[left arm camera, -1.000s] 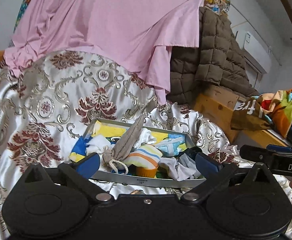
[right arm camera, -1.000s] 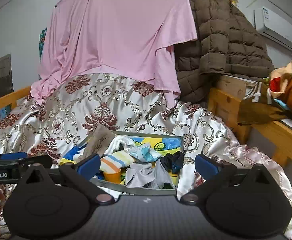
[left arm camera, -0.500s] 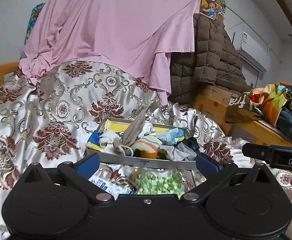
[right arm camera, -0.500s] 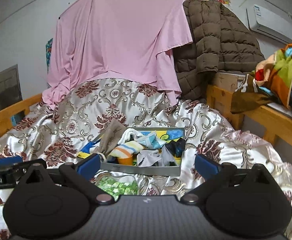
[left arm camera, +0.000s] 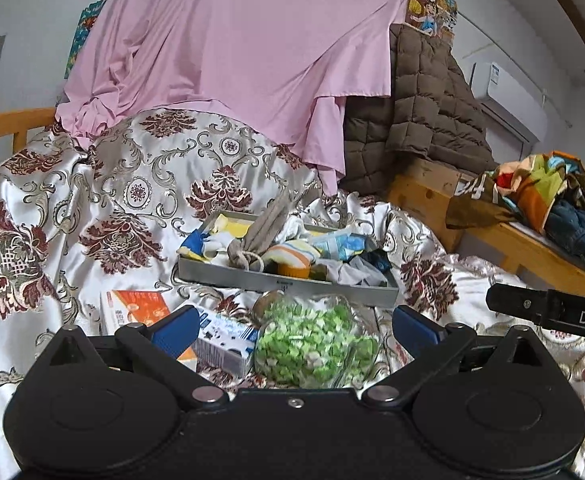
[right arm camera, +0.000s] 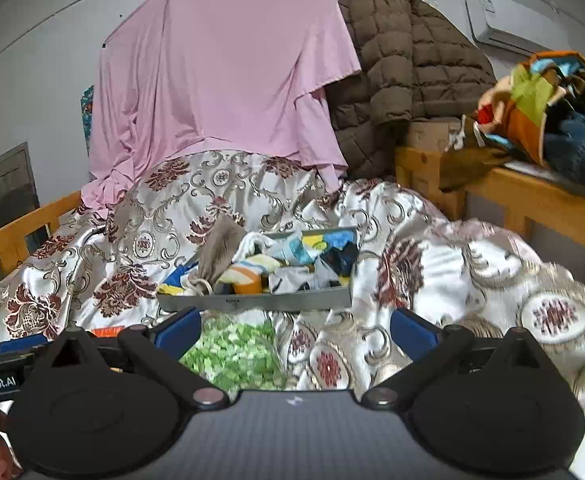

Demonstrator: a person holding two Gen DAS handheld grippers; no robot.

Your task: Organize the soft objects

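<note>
Both claws stand spread wide and hold nothing. The left gripper [left arm camera: 292, 326] hovers over a clear bag of green pieces [left arm camera: 312, 340] lying on the patterned bedspread [left arm camera: 92, 200], touching nothing. The right gripper [right arm camera: 294, 326] hangs beside it, likewise empty. The grey tray [left arm camera: 284, 282] of socks and soft cloths [left arm camera: 292, 250] sits just beyond the bag, mid-bedspread.

A pink sheet [left arm camera: 244, 60] hangs across the upper centre of the frame, over a floral satin bedspread [left arm camera: 92, 200]. A brown quilted jacket [left arm camera: 424, 108] drapes right of it. An air conditioner [left arm camera: 508, 100] sits on the wall at upper right. Colourful clothes [right arm camera: 548, 108] pile on a wooden bench [right arm camera: 532, 200] at right.
</note>
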